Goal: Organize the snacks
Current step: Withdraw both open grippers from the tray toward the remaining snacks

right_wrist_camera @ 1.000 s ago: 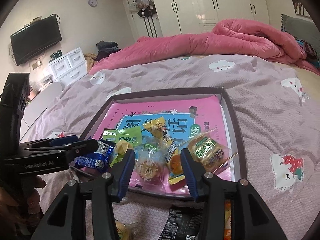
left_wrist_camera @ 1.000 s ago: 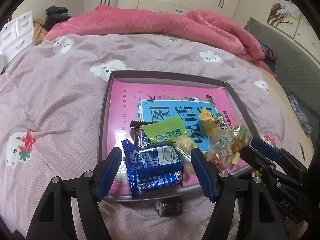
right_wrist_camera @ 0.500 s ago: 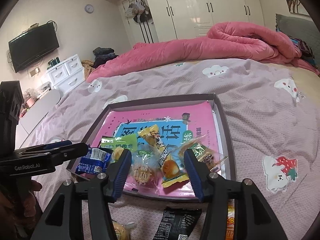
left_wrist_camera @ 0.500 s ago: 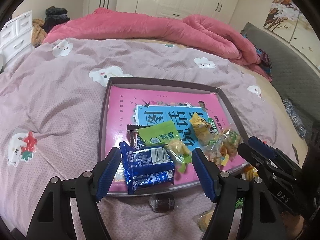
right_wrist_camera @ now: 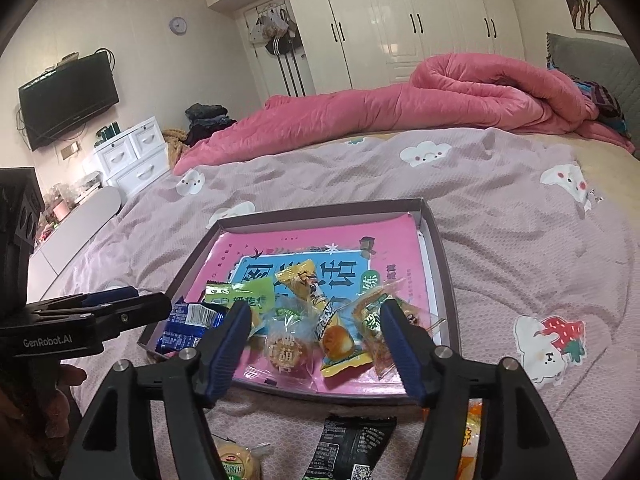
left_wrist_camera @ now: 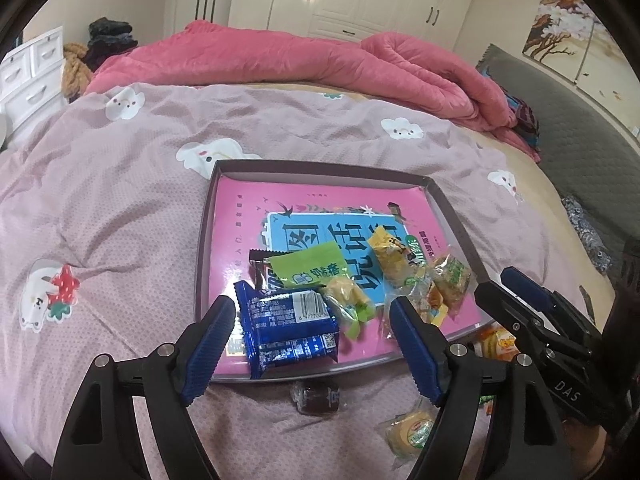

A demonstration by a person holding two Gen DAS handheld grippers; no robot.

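Both claws, left claw and right claw, have just been opening and hold nothing. The blue foil snack pack lies on the shallow pink-lined tray's near edge, seemingly overhanging; a nudge could tip it onto the bed.

Beyond me a rumpled pink quilt lies across the bed. White wardrobes stand behind it, a TV hangs above white drawers.

You get soft, even indoor light with faint shadows; glare streaks the glossy wardrobe doors, fisheye bending curves the edges, and black vignetting fills the corners.
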